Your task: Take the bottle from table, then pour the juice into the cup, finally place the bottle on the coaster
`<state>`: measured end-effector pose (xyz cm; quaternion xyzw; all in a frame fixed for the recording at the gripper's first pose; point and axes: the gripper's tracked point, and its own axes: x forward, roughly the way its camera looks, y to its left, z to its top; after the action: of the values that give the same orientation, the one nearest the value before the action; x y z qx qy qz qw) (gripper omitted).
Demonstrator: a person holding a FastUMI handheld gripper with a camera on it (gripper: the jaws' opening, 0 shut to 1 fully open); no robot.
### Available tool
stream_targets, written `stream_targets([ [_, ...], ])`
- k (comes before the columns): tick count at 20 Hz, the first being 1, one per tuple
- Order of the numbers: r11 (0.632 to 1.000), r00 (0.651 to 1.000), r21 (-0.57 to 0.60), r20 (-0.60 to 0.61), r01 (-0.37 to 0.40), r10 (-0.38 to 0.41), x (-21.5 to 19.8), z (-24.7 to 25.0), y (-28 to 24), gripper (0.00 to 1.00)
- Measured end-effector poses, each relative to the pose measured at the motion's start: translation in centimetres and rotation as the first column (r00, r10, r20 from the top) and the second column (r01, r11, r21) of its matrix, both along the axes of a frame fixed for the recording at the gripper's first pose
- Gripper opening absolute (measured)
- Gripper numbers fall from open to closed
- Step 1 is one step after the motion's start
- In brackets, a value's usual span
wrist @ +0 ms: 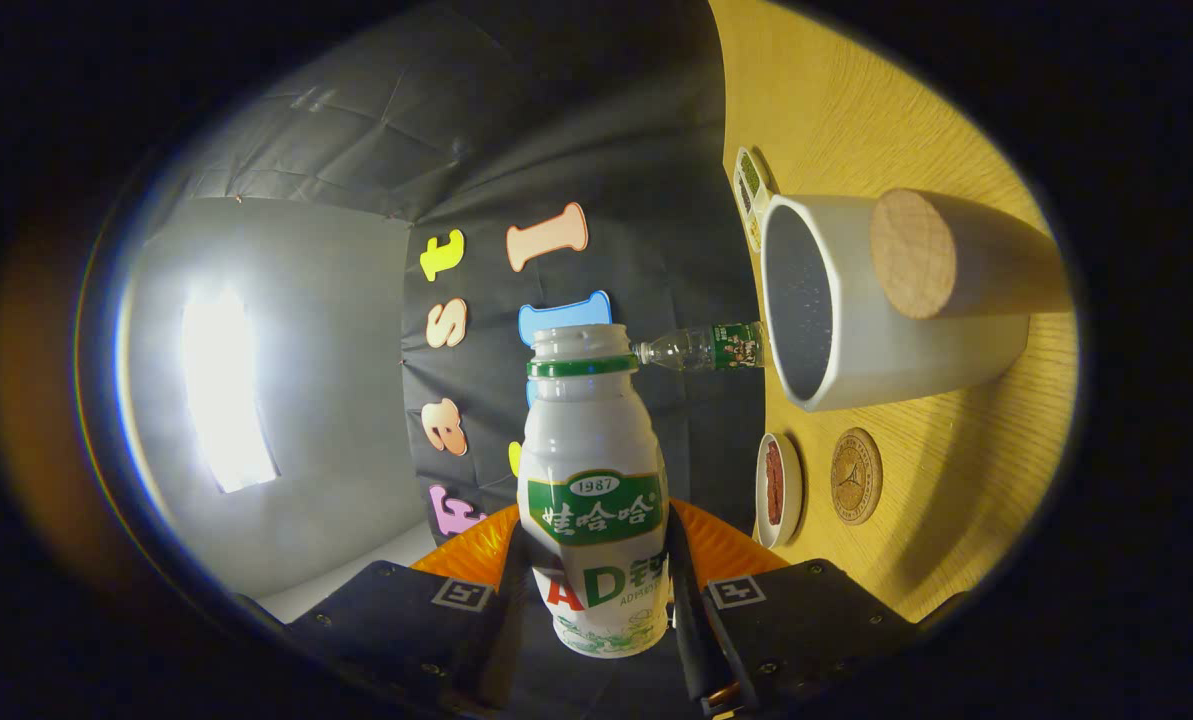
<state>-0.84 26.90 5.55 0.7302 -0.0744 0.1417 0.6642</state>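
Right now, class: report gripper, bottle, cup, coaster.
Gripper shut on bottle, rolled sideways, mouth open. Cup just beyond bottle mouth. Coaster bare beside small dish.

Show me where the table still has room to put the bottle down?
Bare wood lies on the table beyond the coaster, and past the cup. It is crowded where the small dish and coaster sit beside the cup. The hand-held gripper grips the bottle.
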Motion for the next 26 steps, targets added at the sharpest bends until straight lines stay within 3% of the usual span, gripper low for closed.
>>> stream_targets([
  [9,0.997,1.0,0.082,0.005,-0.006,0.006,0.27,0.13,-0.3,0.63],
  [26,0.993,1.0,0.112,0.02,-0.021,0.018,0.22,0.65,0.12,0.63],
])
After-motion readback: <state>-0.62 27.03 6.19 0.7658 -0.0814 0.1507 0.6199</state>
